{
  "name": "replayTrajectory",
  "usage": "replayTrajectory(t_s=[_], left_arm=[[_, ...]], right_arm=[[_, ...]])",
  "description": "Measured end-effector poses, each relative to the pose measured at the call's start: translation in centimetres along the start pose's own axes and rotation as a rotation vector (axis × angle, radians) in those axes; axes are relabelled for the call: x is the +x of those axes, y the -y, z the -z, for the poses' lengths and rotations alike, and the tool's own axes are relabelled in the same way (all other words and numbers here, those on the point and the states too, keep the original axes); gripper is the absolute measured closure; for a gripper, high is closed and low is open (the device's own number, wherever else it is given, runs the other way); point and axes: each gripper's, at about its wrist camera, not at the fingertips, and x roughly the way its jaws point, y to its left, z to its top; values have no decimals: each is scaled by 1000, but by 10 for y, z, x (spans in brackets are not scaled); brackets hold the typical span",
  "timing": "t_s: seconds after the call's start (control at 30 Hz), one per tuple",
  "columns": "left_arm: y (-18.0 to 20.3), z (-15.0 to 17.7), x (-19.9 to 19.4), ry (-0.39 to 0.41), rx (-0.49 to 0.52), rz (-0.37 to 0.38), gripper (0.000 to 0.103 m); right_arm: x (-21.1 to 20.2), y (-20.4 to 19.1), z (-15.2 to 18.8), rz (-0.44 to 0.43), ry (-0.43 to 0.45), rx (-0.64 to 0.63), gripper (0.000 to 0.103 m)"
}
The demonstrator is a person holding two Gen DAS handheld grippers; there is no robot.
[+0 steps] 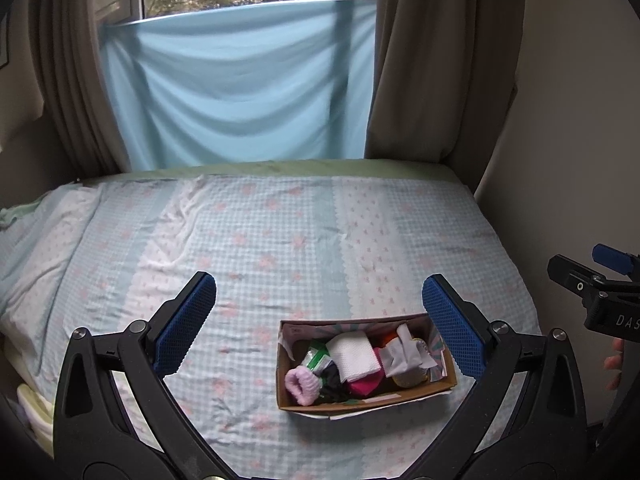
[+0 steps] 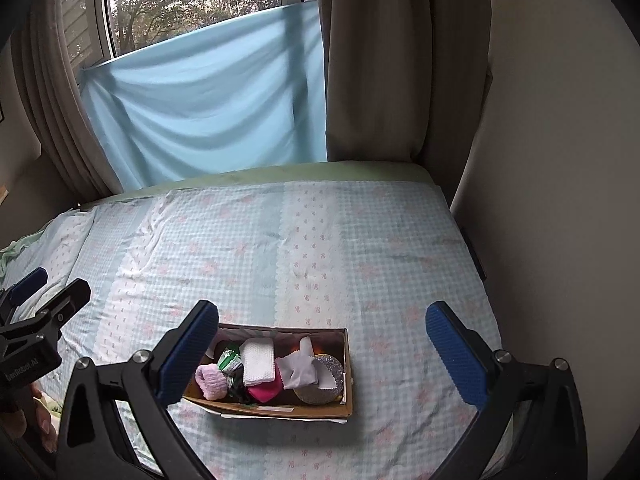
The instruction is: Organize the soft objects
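Note:
A brown cardboard box (image 1: 450, 376) (image 2: 347, 360) sits on the bed near its front edge. It holds several soft items: a lilac scrunchie (image 1: 302, 387) (image 2: 210, 380), a white folded cloth (image 1: 356, 356) (image 2: 259, 361), a pink cloth (image 1: 366, 385) (image 2: 262, 392), a pale grey cloth (image 1: 404, 354) (image 2: 300, 370), a round scouring pad (image 2: 324, 388) and a green-white packet (image 1: 316, 360) (image 2: 228, 359). My left gripper (image 1: 320, 326) is open and empty, above and behind the box. My right gripper (image 2: 322, 354) is open and empty, over the box.
The bed (image 1: 260, 240) (image 2: 400, 248) has a blue checked floral sheet. A light blue cloth (image 1: 240, 92) (image 2: 208, 108) hangs over the window between brown curtains. A wall (image 2: 560, 160) lies along the bed's right side.

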Motion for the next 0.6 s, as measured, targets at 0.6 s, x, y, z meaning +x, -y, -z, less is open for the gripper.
replayTrajectory(t_s=[0.6], left_arm=[[0,1,4,-9,-1,-8,0]], right_arm=[[2,1,-3,20,-3,-4,0]])
